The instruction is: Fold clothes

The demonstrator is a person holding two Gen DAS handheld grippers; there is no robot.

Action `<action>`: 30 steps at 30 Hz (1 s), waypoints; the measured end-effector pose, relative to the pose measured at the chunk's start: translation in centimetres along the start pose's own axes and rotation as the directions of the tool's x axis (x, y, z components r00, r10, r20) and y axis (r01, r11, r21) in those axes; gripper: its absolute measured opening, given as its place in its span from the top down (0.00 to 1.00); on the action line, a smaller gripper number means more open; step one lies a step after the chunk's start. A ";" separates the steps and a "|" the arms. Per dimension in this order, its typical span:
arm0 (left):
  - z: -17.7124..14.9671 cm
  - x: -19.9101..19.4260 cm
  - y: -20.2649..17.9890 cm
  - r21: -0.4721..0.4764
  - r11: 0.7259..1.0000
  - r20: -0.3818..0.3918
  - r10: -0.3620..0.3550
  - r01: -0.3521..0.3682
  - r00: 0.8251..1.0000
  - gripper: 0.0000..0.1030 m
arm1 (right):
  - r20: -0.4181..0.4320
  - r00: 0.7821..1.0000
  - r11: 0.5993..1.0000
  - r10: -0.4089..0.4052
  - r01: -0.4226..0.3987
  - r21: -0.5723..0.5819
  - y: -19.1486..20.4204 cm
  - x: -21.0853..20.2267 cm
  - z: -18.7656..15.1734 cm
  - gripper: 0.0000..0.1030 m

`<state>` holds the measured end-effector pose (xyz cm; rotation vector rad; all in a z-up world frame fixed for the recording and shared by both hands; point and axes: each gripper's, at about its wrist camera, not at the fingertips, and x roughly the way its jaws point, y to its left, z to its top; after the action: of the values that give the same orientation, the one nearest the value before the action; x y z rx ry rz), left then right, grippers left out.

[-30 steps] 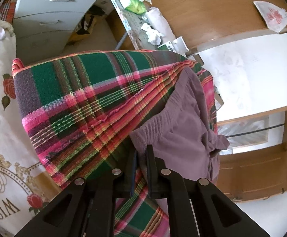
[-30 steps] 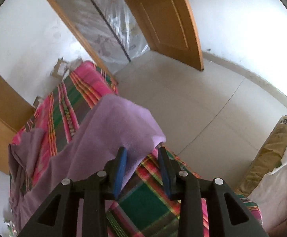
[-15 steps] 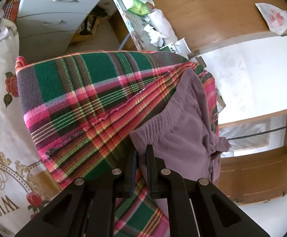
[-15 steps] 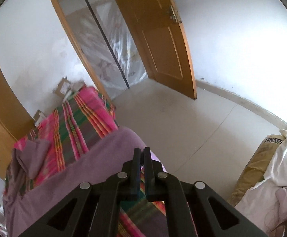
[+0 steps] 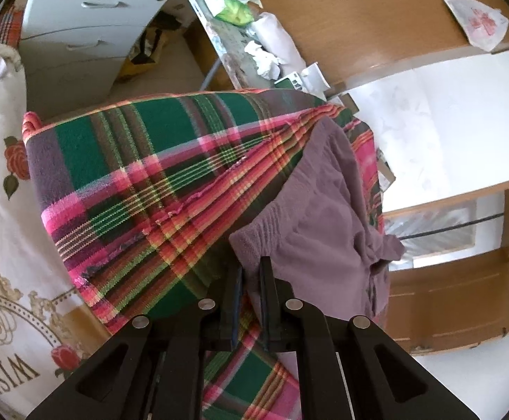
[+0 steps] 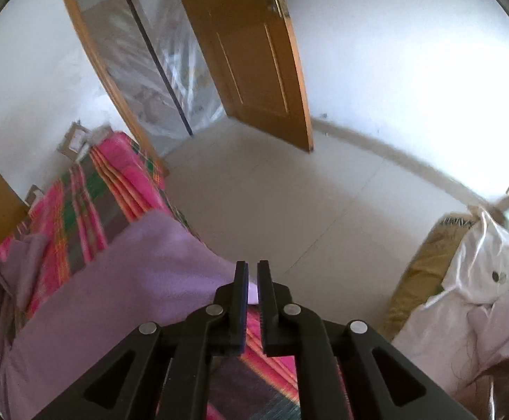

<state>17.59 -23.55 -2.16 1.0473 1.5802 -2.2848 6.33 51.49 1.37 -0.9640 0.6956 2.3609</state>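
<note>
Jaws of both grippers, left (image 5: 251,273) and right (image 6: 252,273), pinch purple garment (image 5: 324,217) edges, contact partly hidden.

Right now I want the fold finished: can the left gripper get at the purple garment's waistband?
Probably yes: the left gripper already sits at the waistband corner, nothing between.

A bed covered by a plaid blanket (image 5: 156,161) in green, pink and purple carries the clothes. A purple garment (image 5: 324,231) lies spread along the blanket's edge, its gathered waistband toward the near end, part of it hanging over the side toward the tiled floor (image 6: 289,203).
</note>
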 end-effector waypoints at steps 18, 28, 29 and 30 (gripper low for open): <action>3.6 -3.7 -5.2 0.180 0.984 0.105 -0.025 0.006 0.994 0.79 | -0.062 0.962 0.899 0.267 -0.271 -0.344 11.9 -4.3 -0.6 0.89; 6.3 -0.4 -15.8 0.488 0.872 -0.001 -0.050 0.044 0.999 0.77 | -0.059 0.862 0.651 0.504 -0.424 -0.630 27.0 -11.4 2.4 0.85; 6.6 0.0 -16.9 0.533 0.845 -0.002 -0.043 0.037 0.999 0.77 | -0.071 0.849 0.623 0.523 -0.438 -0.648 28.5 -11.7 2.5 0.84; 6.8 0.5 -17.9 0.572 0.820 -0.004 -0.036 0.032 0.999 0.77 | -0.095 0.832 0.593 0.547 -0.465 -0.658 30.1 -11.8 2.8 0.82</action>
<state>5.06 -21.81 12.30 1.1209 0.9056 -2.8696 -5.88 27.77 19.82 -0.9574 0.0329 3.2757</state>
